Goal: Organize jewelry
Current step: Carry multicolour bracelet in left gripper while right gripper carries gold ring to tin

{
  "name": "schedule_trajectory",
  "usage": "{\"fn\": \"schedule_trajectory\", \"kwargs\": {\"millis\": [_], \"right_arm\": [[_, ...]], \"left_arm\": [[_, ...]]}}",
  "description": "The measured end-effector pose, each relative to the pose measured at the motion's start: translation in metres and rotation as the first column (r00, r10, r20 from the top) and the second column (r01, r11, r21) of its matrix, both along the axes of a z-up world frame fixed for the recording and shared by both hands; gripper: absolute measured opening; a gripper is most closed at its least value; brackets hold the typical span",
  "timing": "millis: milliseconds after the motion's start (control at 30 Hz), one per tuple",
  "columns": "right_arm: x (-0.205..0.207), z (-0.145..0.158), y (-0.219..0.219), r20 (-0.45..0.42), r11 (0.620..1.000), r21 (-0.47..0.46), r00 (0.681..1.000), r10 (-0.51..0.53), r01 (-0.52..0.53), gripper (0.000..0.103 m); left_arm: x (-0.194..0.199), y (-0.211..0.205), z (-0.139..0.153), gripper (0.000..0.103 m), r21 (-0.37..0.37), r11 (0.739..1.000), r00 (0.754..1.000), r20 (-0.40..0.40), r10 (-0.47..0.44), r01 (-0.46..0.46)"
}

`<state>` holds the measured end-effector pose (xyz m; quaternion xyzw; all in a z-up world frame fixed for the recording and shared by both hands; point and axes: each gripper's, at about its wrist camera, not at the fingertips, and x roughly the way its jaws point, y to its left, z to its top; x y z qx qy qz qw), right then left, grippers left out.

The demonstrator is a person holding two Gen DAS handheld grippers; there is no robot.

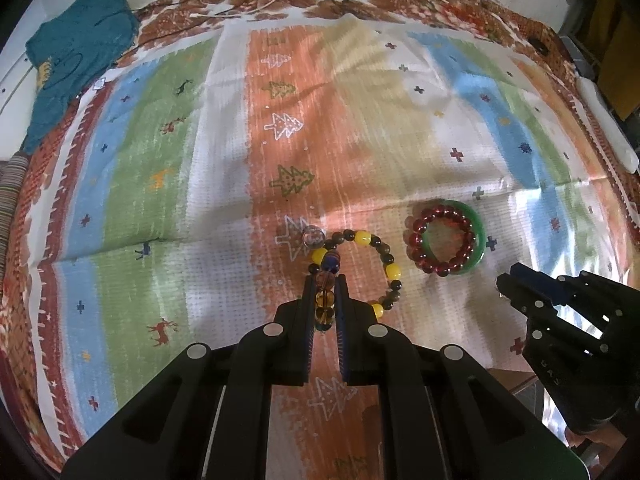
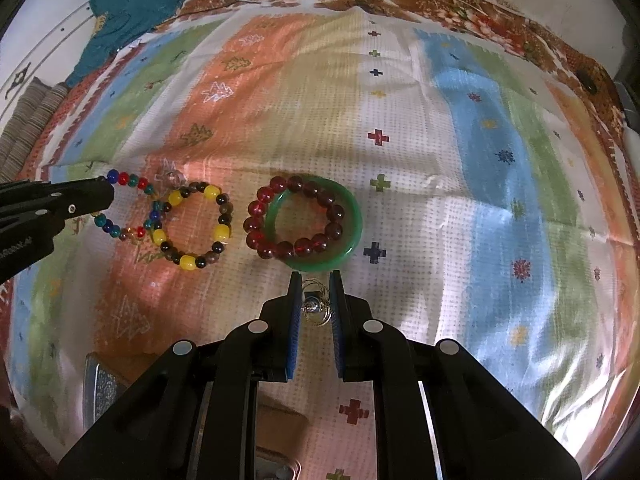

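Note:
My left gripper [image 1: 324,280] is shut on a multicolour bead bracelet [image 1: 325,300], seen edge-on between its jaws; in the right wrist view this bracelet [image 2: 128,208] is a ring of blue, red and green beads at the left gripper [image 2: 106,196]. A yellow-and-brown bead bracelet [image 1: 360,264] [image 2: 196,226] lies beside it. A dark red bead bracelet [image 1: 438,240] [image 2: 294,216] lies on a green bangle [image 1: 478,232] [image 2: 352,220]. My right gripper [image 2: 316,280] is shut on a small gold wire ornament [image 2: 316,306]; it shows at the right in the left wrist view [image 1: 506,280].
A striped, patterned cloth [image 1: 224,168] [image 2: 440,184] covers the surface. A teal garment [image 1: 76,60] [image 2: 132,8] lies at the far left. A clear glass bead [image 1: 313,237] [image 2: 172,178] lies by the yellow bracelet. Cords [image 1: 256,4] run along the far edge.

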<state>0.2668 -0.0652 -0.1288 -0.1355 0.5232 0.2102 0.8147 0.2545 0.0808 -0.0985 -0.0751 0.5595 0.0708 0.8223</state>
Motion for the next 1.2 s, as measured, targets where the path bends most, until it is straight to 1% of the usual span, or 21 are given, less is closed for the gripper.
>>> {"fn": "schedule_trajectory", "kwargs": {"millis": [367, 500, 633, 833, 1200], "right_arm": [[-0.010, 0.016, -0.007, 0.031, 0.999, 0.032, 0.999, -0.019, 0.018, 0.014], [-0.015, 0.025, -0.013, 0.068, 0.999, 0.033, 0.997, -0.038, 0.036, 0.014], [-0.021, 0.032, -0.015, 0.090, 0.999, 0.034, 0.995, -0.035, 0.032, 0.014], [-0.028, 0.042, -0.019, 0.108, 0.998, 0.050, 0.994, -0.035, 0.029, 0.014], [-0.051, 0.063, -0.022, 0.145, 0.996, 0.091, 0.989, -0.008, -0.006, 0.014]], "left_arm": [[-0.012, -0.004, 0.018, 0.009, 0.017, 1.000, 0.999, 0.038, -0.004, 0.003], [-0.018, -0.007, 0.026, 0.009, 0.022, 1.000, 0.998, 0.056, -0.006, 0.005], [-0.025, -0.015, 0.036, 0.009, 0.029, 0.999, 0.997, 0.078, -0.019, 0.017], [-0.038, -0.023, 0.051, 0.009, 0.001, 0.999, 0.993, 0.112, -0.034, 0.034], [-0.060, -0.042, 0.077, 0.009, -0.005, 0.997, 0.981, 0.181, -0.069, 0.071]]}}
